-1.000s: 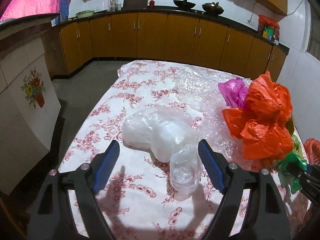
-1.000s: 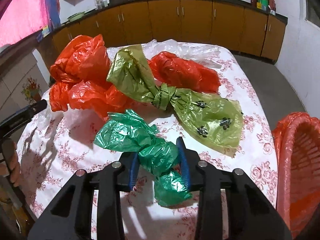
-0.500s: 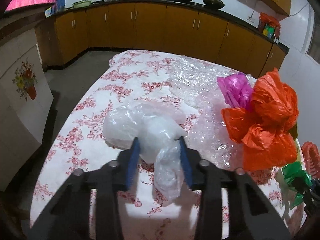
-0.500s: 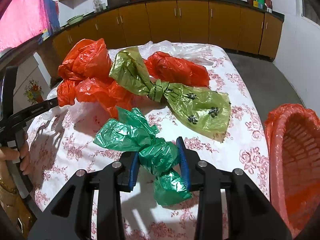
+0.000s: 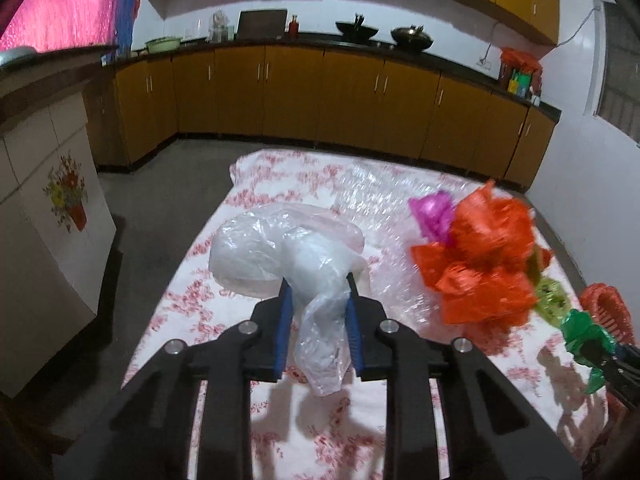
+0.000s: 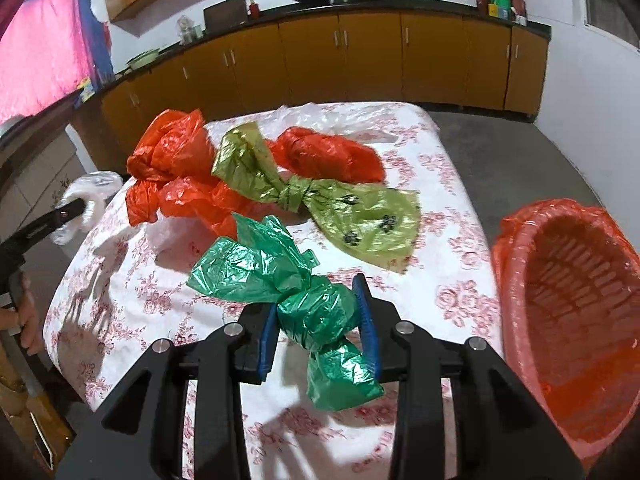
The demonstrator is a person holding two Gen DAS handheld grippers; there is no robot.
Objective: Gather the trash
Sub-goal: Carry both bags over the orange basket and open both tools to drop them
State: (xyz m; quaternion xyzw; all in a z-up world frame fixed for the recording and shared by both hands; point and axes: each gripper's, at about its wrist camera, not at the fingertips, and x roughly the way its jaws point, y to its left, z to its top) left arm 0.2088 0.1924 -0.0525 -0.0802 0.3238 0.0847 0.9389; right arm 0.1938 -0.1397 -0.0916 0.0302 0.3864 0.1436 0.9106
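My left gripper (image 5: pixel 316 296) is shut on a clear white plastic bag (image 5: pixel 280 248) and holds it above the floral tablecloth (image 5: pixel 280 432). My right gripper (image 6: pixel 318 300) is shut on a knotted green plastic bag (image 6: pixel 280 272), lifted off the cloth beside the orange trash basket (image 6: pixel 500 256) at the right. Orange bags (image 6: pixel 172 176), a second orange bag (image 6: pixel 328 152) and an olive bag with paw prints (image 6: pixel 352 212) lie on the table. In the left wrist view the orange bags (image 5: pixel 484 256) and a pink bag (image 5: pixel 432 212) lie to the right.
Bubble wrap (image 5: pixel 380 208) covers the far middle of the table. Wooden kitchen cabinets (image 5: pixel 320 96) run along the back wall. A white cabinet with a flower picture (image 5: pixel 52 224) stands left of the table. Grey floor (image 6: pixel 500 152) surrounds the table.
My left gripper closed on the white bag and lifted it off the table. My right gripper raised the green bag and shifted toward the orange basket.
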